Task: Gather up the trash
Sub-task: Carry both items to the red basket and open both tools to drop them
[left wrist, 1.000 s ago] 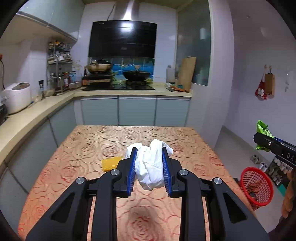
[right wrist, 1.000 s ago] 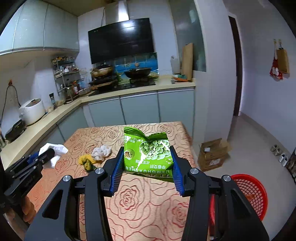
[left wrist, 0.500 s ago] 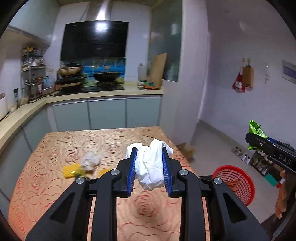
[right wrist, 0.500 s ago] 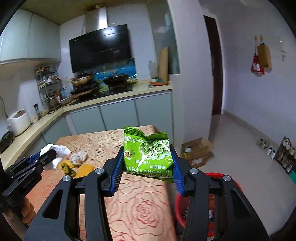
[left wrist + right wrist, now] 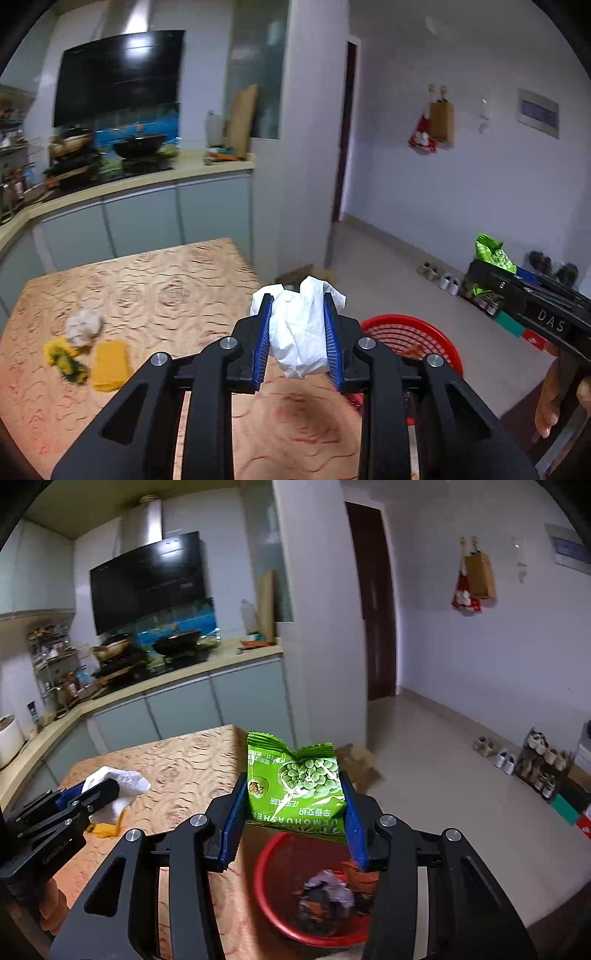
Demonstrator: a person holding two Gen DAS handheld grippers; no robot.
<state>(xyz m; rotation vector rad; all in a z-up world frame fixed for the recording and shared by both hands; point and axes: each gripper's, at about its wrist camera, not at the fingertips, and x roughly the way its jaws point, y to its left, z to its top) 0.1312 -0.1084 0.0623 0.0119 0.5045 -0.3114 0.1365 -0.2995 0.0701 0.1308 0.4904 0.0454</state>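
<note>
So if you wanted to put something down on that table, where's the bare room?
The table is bare across its far half toward the cabinets, and along the near edge under the left tongs. Its left side is crowded: crumpled tissue, yellow-green wrapper, yellow sponge.

We are in a home kitchen: a black range hood (image 5: 147,579) hangs above pans on the stove (image 5: 147,661), and shoes (image 5: 517,757) line the wall.

The left gripper (image 5: 298,325) is raised and level, its blue-padded jaws pinched on a crumpled white tissue (image 5: 300,332). The right gripper (image 5: 293,797) — far to its right — tilts downward, jaws clamped on a green snack packet (image 5: 295,779).
</note>
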